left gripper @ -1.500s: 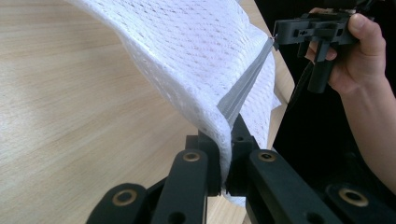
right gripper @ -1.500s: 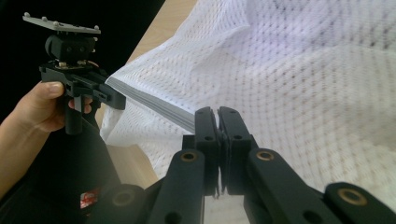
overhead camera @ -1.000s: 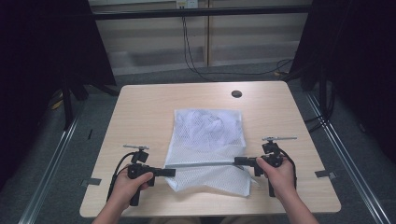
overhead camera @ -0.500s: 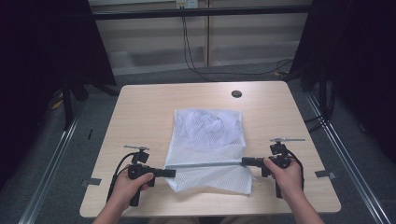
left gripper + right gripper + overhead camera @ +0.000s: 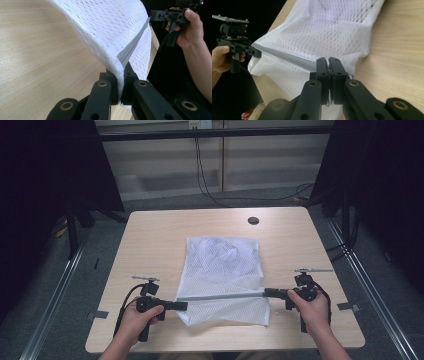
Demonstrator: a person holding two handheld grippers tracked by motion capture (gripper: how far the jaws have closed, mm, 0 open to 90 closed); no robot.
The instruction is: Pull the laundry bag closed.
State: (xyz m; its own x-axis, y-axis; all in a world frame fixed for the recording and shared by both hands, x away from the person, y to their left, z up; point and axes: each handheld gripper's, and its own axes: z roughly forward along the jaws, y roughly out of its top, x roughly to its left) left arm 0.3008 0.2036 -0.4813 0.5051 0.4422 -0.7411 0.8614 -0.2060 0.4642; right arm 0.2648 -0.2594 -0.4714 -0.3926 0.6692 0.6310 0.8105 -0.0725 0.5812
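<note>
The white mesh bag [image 5: 223, 275] lies on the worktop [image 5: 150, 250], well on the person's side of the dark round hole [image 5: 253, 220]. Its grey zipper band [image 5: 220, 296] is stretched taut above its near end. The left tool [image 5: 181, 306] is clenched on one end of the band, the right tool [image 5: 268, 293] on the other.

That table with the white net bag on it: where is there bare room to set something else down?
The table is bare left of the mesh bag and right of it, and along the far edge, apart from a small dark disc. The near edge is crowded: the left gripper and right gripper stretch the bag's grey strip between them.
</note>
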